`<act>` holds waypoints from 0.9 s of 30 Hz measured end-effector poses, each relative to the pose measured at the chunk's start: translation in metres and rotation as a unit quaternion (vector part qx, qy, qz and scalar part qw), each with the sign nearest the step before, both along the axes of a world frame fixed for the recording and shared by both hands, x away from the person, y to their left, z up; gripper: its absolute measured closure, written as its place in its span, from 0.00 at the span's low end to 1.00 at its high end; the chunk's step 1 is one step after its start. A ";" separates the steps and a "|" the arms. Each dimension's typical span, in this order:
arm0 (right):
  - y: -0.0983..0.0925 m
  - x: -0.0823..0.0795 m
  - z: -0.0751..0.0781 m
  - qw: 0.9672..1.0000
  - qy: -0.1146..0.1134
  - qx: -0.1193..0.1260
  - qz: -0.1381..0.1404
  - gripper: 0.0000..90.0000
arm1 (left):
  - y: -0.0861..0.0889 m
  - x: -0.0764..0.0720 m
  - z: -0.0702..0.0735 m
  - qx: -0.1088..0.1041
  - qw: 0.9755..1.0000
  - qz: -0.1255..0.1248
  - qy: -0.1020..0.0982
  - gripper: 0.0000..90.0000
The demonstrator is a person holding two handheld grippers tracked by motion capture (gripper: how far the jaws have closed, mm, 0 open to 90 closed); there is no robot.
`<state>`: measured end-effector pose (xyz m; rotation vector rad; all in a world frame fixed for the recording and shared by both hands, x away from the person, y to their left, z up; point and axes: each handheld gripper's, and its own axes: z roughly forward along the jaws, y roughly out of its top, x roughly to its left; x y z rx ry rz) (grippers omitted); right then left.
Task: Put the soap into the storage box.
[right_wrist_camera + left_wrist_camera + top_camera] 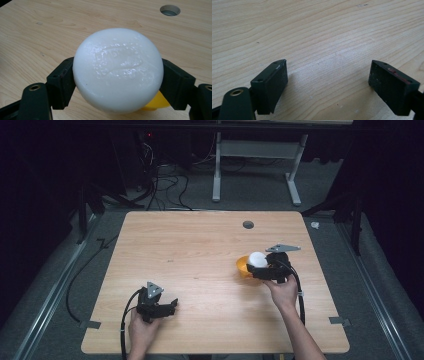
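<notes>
No legible text is showing anywhere: the white soap bar point(117, 70), sitting well this side of the table's round cable hole point(169, 10), is carrying a raised rectangular embossed mark on its top face, but its characters are reading as too blurred to make out.

On the wooden surface point(200, 250), the right gripper point(260, 270) at about four o'clock held a white round object point(258, 259) over an orange bowl point(242, 266), while the left gripper point(170, 307) rested near seven o'clock, jaws apart.
</notes>
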<state>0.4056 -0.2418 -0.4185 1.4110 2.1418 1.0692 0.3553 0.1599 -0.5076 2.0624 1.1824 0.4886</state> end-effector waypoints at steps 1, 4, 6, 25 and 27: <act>0.000 0.001 0.000 1.000 0.004 0.000 0.000 0.26 | 0.000 0.000 0.000 0.000 1.000 0.000 0.000 0.18; 0.002 0.005 -0.002 1.000 0.006 -0.007 -0.001 0.26 | 0.000 0.000 0.000 0.000 1.000 0.000 0.000 0.18; 0.004 0.007 -0.002 1.000 0.006 -0.008 -0.002 0.26 | 0.000 0.000 0.000 0.001 1.000 0.000 0.000 0.18; 0.005 0.018 -0.006 1.000 0.017 -0.013 -0.013 0.26 | 0.000 0.000 0.000 0.001 1.000 -0.001 0.000 0.18; 0.007 0.019 -0.007 0.999 0.021 -0.021 -0.014 0.26 | 0.000 0.000 0.000 0.001 1.000 -0.001 0.000 0.18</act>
